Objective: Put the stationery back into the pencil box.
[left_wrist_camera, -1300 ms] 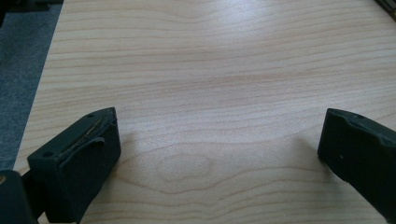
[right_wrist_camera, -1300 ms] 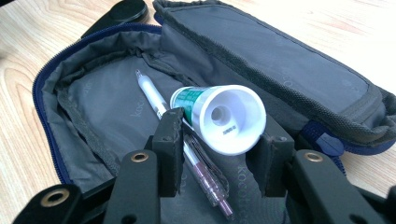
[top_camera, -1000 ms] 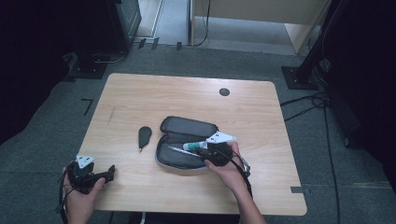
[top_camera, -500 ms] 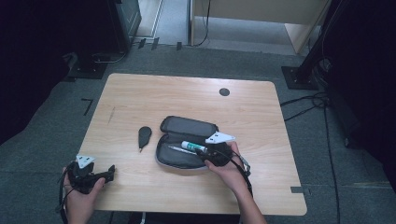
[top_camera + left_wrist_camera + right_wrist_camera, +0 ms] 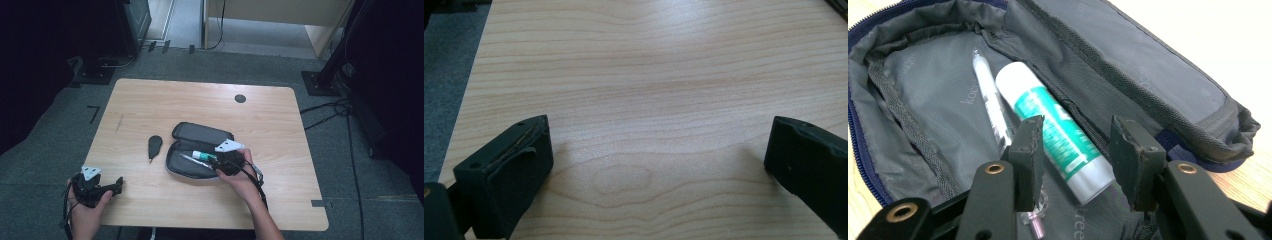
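Glue stick (image 5: 1060, 142) in pencil case (image 5: 1148, 80), between parted, untouching right tongs (image 5: 1075, 162); left tongs (image 5: 656, 165) wide.

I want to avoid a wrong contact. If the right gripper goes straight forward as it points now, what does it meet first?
Most likely the glue stick: it lies in the open pencil case between the right gripper jaws, with the pen just beside it. Depth is unclear.

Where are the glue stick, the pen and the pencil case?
glue stick (image 5: 1055, 134): right gripper view, on its green label.
pen (image 5: 989, 102): right gripper view, mid-barrel.
pencil case (image 5: 200, 132): high view, on its open flap.
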